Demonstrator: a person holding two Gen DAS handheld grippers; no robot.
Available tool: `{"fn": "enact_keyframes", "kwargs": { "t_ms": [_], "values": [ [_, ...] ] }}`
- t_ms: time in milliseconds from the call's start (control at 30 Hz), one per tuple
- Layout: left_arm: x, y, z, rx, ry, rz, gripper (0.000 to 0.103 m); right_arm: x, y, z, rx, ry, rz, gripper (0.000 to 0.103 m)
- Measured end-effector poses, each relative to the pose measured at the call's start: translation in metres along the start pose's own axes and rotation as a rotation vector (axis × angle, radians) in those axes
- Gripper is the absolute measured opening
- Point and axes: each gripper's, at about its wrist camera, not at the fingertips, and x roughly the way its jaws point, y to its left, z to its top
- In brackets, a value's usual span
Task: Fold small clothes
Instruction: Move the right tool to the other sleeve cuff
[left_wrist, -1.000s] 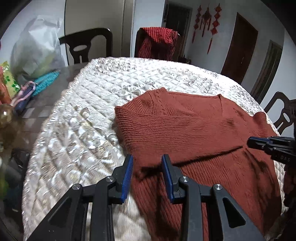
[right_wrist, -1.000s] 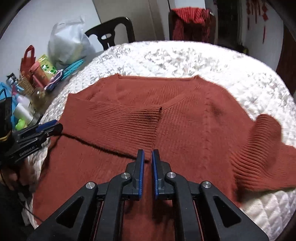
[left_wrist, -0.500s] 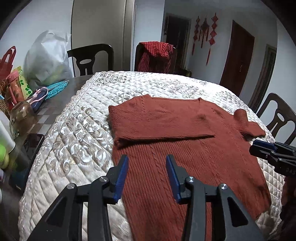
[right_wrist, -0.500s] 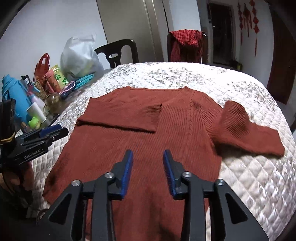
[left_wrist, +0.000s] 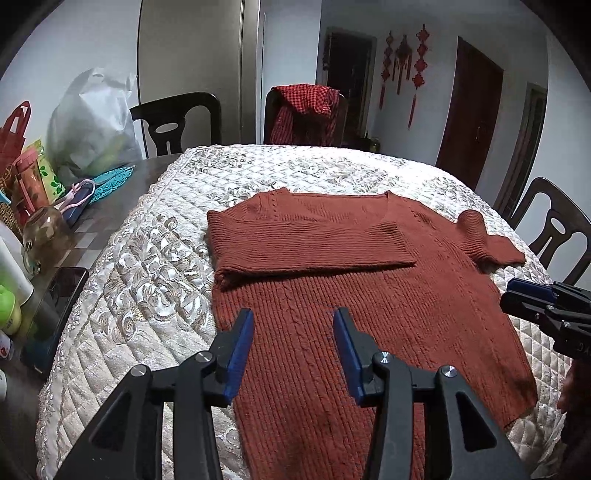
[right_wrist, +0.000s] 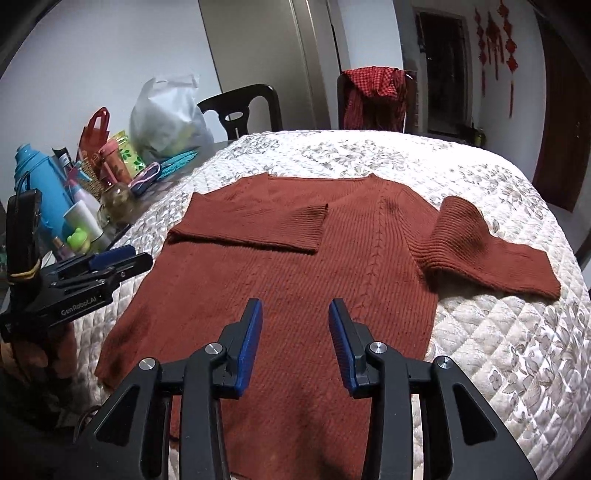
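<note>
Left wrist view is showing the rust-red sweater (left_wrist: 332, 306) lying flat, face up, on the quilted cover (left_wrist: 147, 266) w/ the hem nearest the person and the neckline at the far side. One sleeve (left_wrist: 310, 243) is lying folded across the chest, cuff ending near the V of the neck, prob. so the body can be narrowed into a strip. Opposite sleeve (right_wrist: 487, 254) is sticking out to the side, rumpled near the shoulder and spilling off the body onto the cover, so I'm judging it as the part not yet folded. Left gripper (left_wrist: 293, 350) is hanging over the lower body of the sweater, jaws partway apart w/ nothing btwn them, pads clear of the knit. Right gripper (right_wrist: 295, 341) is hanging likewise over the hem area, jaws partway apart and empty. Both are sitting back from the garment, which reads as a pause for picking the next hold. Clutter — bottles (right_wrist: 44, 192), plastic bag (right_wrist: 166, 114) — is sitting off the cover at one side, well apart from the sweater, leaving room for folding.
</note>
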Motion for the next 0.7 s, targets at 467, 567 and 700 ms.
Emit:
{"fn": "enact_keyframes", "kwargs": {
  "t_ms": [467, 567, 700],
  "values": [
    [0.012, 0.001, 0.002, 0.007, 0.020, 0.002, 0.048, 0.004, -0.032, -0.002, 0.100, 0.016, -0.041, 0.038],
    [0.018, 0.002, 0.006, 0.013, 0.030, 0.006, 0.048, 0.003, -0.051, -0.003, 0.144, 0.019, -0.069, 0.038],
    [0.029, 0.002, 0.013, 0.030, 0.038, 0.015, 0.048, 0.002, -0.088, -0.005, 0.239, 0.024, -0.121, 0.038]
  ]
}}
